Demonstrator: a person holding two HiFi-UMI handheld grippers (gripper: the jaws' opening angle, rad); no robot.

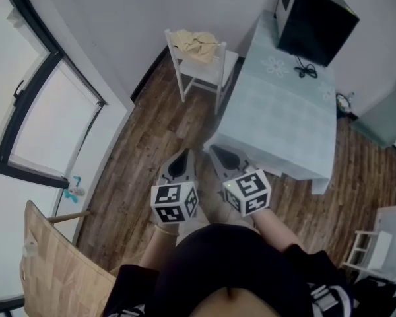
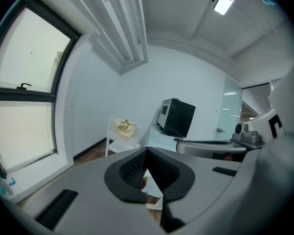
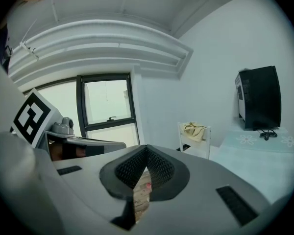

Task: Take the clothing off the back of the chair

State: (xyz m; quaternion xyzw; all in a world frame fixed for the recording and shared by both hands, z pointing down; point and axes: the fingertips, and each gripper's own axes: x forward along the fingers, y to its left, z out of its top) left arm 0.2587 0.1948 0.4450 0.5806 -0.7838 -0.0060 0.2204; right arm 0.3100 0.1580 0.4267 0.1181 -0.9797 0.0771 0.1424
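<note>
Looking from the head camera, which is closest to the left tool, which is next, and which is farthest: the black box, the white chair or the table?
From the left tool:
1. Table: its near corner is just ahead, to the right.
2. White chair: farther ahead, by the wall.
3. Black box: on the table's far end, to the right.

- The room is evenly bright; daylight comes through the window, whose panes are blown out to white.
- A ceiling lamp glares at the top of the left gripper view.
- Shadows on the floor are soft and faint.
- Both gripper views are fisheye: walls bow and the corners go black.
- Close to the lens, the left tool and right tool look soft; the far room is sharper.
</note>
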